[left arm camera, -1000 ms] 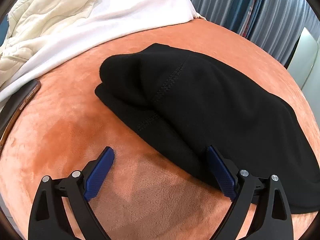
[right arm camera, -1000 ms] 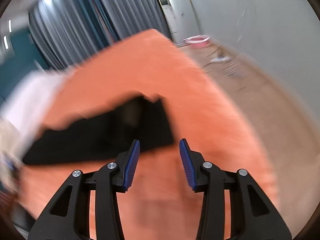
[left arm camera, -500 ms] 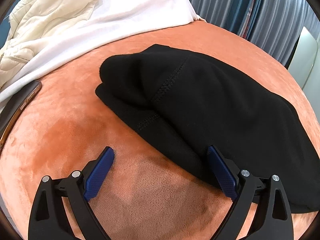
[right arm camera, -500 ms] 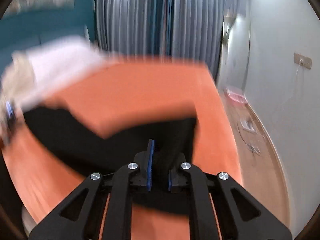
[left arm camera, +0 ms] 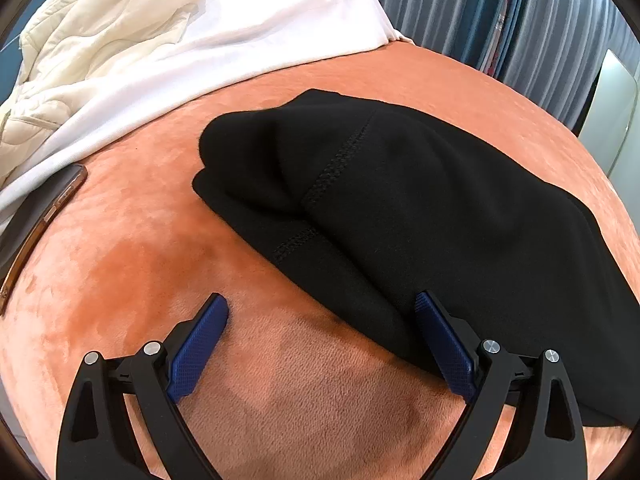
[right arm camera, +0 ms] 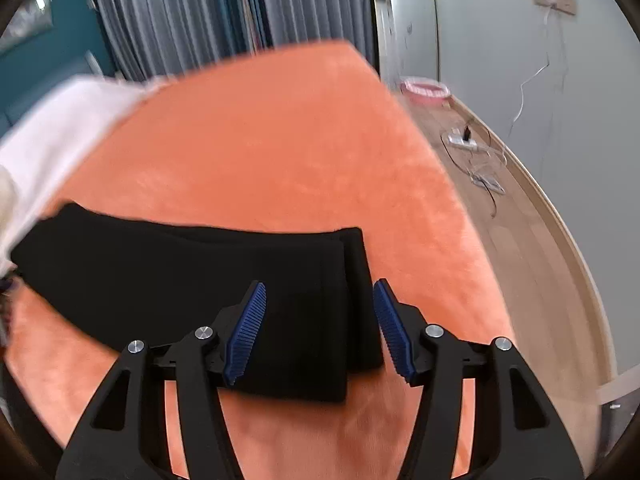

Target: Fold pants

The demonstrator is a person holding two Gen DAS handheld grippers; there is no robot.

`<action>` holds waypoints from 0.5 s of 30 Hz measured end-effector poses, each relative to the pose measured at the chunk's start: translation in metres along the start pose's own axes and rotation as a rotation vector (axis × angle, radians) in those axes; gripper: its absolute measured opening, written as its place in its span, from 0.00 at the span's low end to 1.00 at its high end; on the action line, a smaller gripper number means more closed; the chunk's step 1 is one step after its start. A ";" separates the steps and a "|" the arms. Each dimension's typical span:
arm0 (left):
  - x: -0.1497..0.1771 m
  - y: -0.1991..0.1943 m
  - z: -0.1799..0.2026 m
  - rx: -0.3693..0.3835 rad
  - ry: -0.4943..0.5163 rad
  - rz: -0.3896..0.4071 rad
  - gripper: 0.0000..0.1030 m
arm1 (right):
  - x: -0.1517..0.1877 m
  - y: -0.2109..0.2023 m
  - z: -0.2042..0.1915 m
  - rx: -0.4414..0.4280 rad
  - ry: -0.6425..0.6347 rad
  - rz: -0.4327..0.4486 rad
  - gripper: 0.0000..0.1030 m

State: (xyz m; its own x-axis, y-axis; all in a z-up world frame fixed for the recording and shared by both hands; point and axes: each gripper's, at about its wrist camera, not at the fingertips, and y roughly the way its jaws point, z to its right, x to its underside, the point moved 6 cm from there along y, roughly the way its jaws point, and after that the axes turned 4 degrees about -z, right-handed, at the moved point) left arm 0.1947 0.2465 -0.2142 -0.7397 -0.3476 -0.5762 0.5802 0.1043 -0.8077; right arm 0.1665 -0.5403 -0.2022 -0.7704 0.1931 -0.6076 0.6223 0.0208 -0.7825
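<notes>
Black pants [left arm camera: 420, 200] lie folded lengthwise on an orange plush bed cover [left arm camera: 140, 260]. My left gripper [left arm camera: 320, 308] is open low over the cover at the near edge of one end of the pants, its right finger [left arm camera: 440, 340] against the fabric. In the right wrist view the pants [right arm camera: 180, 272] stretch to the left, with the leg ends stacked at the near right. My right gripper [right arm camera: 318, 304] is open and empty just above those leg ends.
A white sheet [left arm camera: 240, 32] and a cream quilted jacket [left arm camera: 92, 52] lie at the back of the bed. A phone [left arm camera: 40, 216] rests at the left edge. Curtains [right arm camera: 220, 12] hang behind. Right of the bed is wooden floor with cables and a power strip [right arm camera: 468, 144].
My right gripper shut on the pants leg ends half a second ago, swung across the bed, and now stands open over them. My left gripper has stayed put and open.
</notes>
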 end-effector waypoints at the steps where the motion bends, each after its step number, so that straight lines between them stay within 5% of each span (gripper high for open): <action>1: 0.000 -0.001 -0.001 -0.002 -0.003 0.004 0.90 | -0.004 0.021 -0.003 0.040 -0.006 -0.038 0.53; 2: 0.000 -0.002 -0.001 -0.001 -0.005 0.008 0.90 | -0.005 0.031 -0.002 0.037 -0.009 -0.055 0.50; 4: 0.000 -0.005 -0.003 0.004 -0.019 0.019 0.90 | -0.009 0.043 -0.017 0.067 -0.048 -0.041 0.08; 10: -0.017 -0.042 -0.018 0.039 -0.073 0.160 0.89 | -0.035 -0.025 -0.014 0.109 -0.070 0.191 0.07; 11: -0.020 -0.043 -0.022 0.039 -0.083 0.165 0.89 | -0.036 -0.016 -0.005 0.129 -0.065 0.173 0.09; 14: -0.032 -0.033 -0.041 0.053 -0.132 0.099 0.89 | -0.009 0.055 0.023 0.161 -0.018 -0.078 0.19; 15: -0.035 -0.032 -0.046 0.064 -0.150 0.081 0.89 | -0.005 0.053 0.024 0.169 0.002 -0.034 0.31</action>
State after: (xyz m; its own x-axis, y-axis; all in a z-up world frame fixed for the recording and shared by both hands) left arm 0.1863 0.2981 -0.1742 -0.6335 -0.4757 -0.6103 0.6601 0.0793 -0.7470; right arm 0.1998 -0.5633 -0.2437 -0.7902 0.1973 -0.5803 0.5637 -0.1378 -0.8144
